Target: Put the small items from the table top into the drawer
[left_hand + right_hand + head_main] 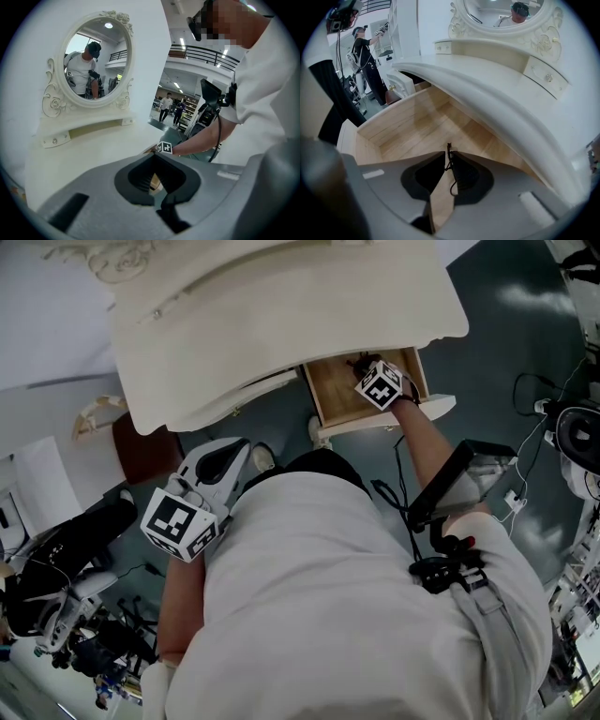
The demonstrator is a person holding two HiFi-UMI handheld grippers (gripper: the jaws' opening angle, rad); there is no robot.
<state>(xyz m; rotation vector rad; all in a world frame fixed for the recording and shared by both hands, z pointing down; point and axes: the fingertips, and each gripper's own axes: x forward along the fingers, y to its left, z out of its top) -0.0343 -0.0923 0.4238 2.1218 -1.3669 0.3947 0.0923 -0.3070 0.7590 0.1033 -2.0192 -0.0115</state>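
The wooden drawer (339,399) stands pulled out under the right end of the white dressing table (281,306). My right gripper (365,367) reaches down into it, shut on a thin black cord-like item (450,174) that hangs between its fingertips above the drawer floor (417,126). I cannot tell exactly what the item is. My left gripper (239,448) is held back by my body, left of the drawer and below the table's edge. Its jaws meet with nothing between them (155,155). No small items show on the table top (93,145) in the left gripper view.
An oval mirror (93,61) in a carved white frame rises at the back of the table, with small drawers below it (543,75). A brown seat (145,442) stands at left. Cables and equipment (572,437) lie on the dark floor at right.
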